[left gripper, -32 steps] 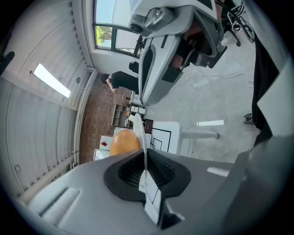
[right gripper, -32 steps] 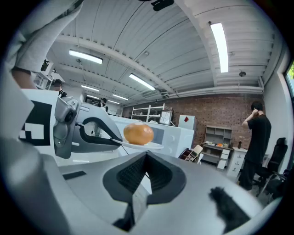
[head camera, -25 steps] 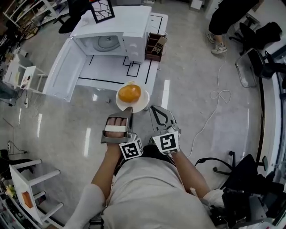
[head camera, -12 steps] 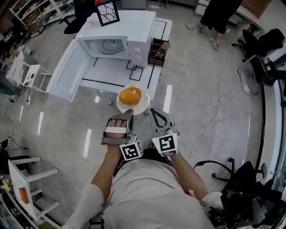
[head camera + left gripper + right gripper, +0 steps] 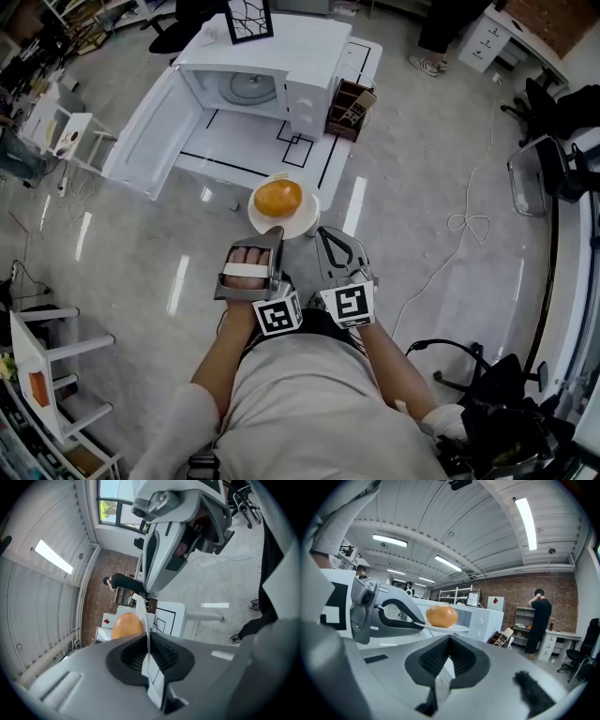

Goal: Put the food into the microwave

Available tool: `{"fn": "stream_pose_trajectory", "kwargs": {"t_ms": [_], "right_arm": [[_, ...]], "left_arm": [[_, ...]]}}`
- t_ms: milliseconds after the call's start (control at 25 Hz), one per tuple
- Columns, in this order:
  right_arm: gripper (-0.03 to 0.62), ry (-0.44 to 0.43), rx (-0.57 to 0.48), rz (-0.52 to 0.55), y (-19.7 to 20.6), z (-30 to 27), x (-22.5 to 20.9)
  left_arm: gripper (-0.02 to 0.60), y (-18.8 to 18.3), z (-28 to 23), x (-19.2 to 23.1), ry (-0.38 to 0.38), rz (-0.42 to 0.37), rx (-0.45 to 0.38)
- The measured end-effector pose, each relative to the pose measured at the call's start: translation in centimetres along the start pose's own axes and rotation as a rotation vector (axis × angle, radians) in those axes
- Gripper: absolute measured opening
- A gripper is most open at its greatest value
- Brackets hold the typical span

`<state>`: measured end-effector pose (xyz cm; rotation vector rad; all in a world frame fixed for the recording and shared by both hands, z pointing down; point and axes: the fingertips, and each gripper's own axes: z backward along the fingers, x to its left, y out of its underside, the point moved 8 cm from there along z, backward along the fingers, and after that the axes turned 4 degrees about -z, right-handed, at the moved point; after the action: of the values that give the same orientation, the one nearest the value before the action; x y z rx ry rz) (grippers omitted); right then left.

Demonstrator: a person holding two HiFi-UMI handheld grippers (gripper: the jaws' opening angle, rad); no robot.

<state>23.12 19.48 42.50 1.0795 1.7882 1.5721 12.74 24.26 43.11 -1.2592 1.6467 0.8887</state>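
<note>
An orange bun (image 5: pixel 277 198) lies on a small white plate (image 5: pixel 300 221) held out in the air in front of me. My left gripper (image 5: pixel 272 233) is shut on the plate's near rim; its own view shows the plate (image 5: pixel 141 609) edge-on between the pads, with the bun (image 5: pixel 125 625) beside it. My right gripper (image 5: pixel 325 233) hangs just right of the plate, shut and empty. Its view shows the bun (image 5: pixel 442 616) and the left gripper (image 5: pixel 401 616) to its left. The white microwave (image 5: pixel 281 70) stands ahead on a white table (image 5: pixel 253 155), its door (image 5: pixel 141 131) swung open to the left.
A brown wooden box (image 5: pixel 349 111) stands against the microwave's right side. A small white rack (image 5: pixel 66 141) stands left of the table. A white cable (image 5: pixel 469 225) loops over the floor on the right, near a chair (image 5: pixel 534 178). A person (image 5: pixel 539 620) stands by shelves beyond.
Both grippers and the plate keep their place. In the head view the microwave and table have slid right and slightly nearer, and the bystander at the top right has mostly left the picture.
</note>
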Motion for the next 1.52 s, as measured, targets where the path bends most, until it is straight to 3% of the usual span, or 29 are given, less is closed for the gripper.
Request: {"fn": "stream_pose_trajectory", "kwargs": {"t_ms": [760, 1120, 1520], "right_arm": [[0.011, 0.004, 0.052, -0.027, -0.3, -11.7, -2.0], [0.011, 0.022, 0.105, -0.058, -0.3, -17.8, -3.3], [0.011, 0.087, 0.154, -0.075, -0.9, -23.1, -3.3]], "left_arm": [[0.023, 6.1, -9.0, 2.4, 0.027, -0.034, -0.005], [0.023, 9.2, -14.4, 3.4, 0.067, -0.049, -0.045], [0.023, 12.8, -18.9, 4.6, 0.081, -0.083, -0.15]]}}
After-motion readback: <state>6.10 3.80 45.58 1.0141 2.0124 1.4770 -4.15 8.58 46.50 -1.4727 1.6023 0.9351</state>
